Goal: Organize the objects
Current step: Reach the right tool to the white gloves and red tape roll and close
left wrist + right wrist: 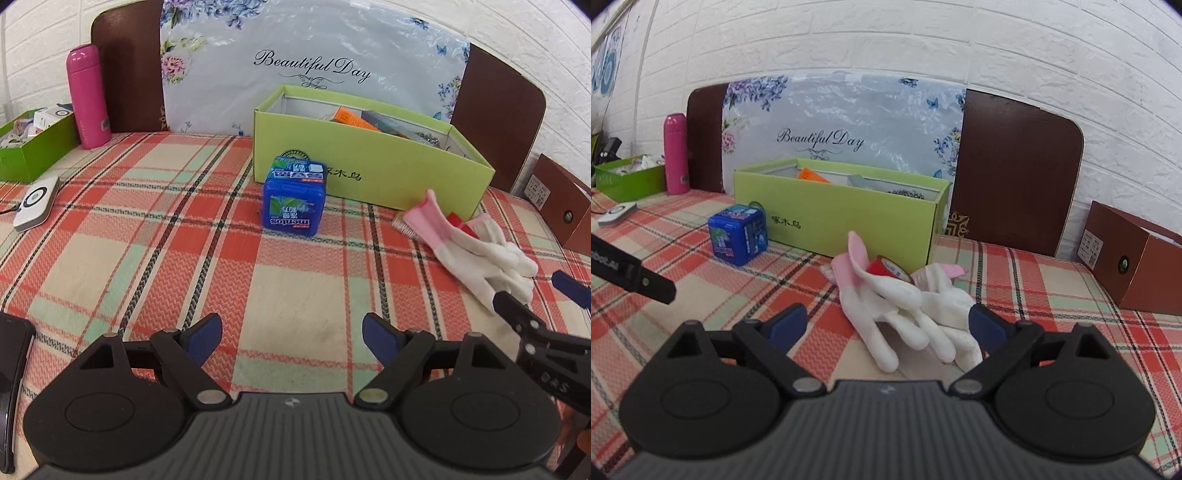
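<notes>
White knit gloves with pink cuffs (pixel 905 314), that's what's up for grabs here I reckon. They're lying in a loose pile on the red-and-cream plaid tablecloth (pixel 1034 280), just in front of the light green open cardboard box (pixel 849 225), with a small red roll of tape (pixel 886 267) tucked against them on the box side.

The key bit: the gloves sit dead ahead of the right gripper (pixel 888 328), fingertips pointing back at it and cuffs pointing away toward the box, so their long axis runs roughly along the line of approach. Its jaws are spread wide with the glove fingers lying between them, nothing pinched yet. The left gripper (pixel 293 336) is spread and empty too, and it's well off to the side, facing a blue plastic mint tub (pixel 293 195) standing in front of the same box. So the right hand is clearly the nearer one for the gloves.

The cloth looks soft, so the gloves could drag or bunch. Behind it all: white brick-pattern wall, a floral "Beautiful Day" sheet, a pink flask (pixel 88 96) and a brown box (pixel 1134 258) at the edges.
</notes>
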`<state>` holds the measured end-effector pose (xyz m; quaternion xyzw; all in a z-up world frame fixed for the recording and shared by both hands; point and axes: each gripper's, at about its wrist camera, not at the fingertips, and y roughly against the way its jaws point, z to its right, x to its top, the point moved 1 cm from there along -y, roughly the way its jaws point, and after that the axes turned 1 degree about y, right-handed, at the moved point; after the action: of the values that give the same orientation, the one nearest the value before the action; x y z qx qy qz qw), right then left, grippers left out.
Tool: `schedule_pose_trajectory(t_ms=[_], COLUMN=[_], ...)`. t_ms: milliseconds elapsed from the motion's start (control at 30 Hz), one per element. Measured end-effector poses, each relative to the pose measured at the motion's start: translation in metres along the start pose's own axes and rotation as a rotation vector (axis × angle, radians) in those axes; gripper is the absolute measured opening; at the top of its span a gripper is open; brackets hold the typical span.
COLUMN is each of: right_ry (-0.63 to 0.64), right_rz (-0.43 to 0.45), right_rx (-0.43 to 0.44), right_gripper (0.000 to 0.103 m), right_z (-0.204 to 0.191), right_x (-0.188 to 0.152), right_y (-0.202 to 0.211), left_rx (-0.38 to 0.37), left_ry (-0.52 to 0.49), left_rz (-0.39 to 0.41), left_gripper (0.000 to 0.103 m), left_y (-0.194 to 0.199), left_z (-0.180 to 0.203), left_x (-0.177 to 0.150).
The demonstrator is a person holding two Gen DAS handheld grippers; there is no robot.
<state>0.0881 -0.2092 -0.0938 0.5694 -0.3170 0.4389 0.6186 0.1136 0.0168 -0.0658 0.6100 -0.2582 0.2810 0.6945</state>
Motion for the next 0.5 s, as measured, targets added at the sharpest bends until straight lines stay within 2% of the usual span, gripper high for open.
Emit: schedule_pose_trajectory(t_ms=[133, 267, 333, 367, 400, 500], right_ry=[-0.003, -0.019, 0.012, 0.013, 0.002, 0.015], right_rz=[-0.013, -0.049, -0.108, -0.128, -0.114, -0.046], right_rx=[-0.01, 0.004, 0.01, 0.013, 0.027, 0.07], right_gripper=[0.082, 0.063, 0.027, 0.016, 0.013, 0.013], right_z=[0.004, 0.008, 0.007, 0.007, 0.007, -0.001], right_x=[0.007, 0.015, 0.015, 0.015, 0.016, 0.017], right_y=[-0.022, -0.048, -0.064, -0.066, -0.061, -0.032], left_rx=[0.002, 0.0, 0.003, 0.004, 0.005, 0.015], left_ry=[0.004, -0.002, -0.002, -0.002, -0.003, 0.007], left_rz=[-0.003, 0.005, 0.002, 0.002, 0.005, 0.002], left_gripper=[0.086, 0.086, 0.086, 0.086, 0.086, 0.086], left_y=[0.0, 0.002, 0.001, 0.0, 0.0, -0.005], left_z=[-0.002, -0.001, -0.002, -0.003, -0.004, -0.008], left_x=[0.001, 0.001, 0.002, 0.002, 0.003, 0.006])
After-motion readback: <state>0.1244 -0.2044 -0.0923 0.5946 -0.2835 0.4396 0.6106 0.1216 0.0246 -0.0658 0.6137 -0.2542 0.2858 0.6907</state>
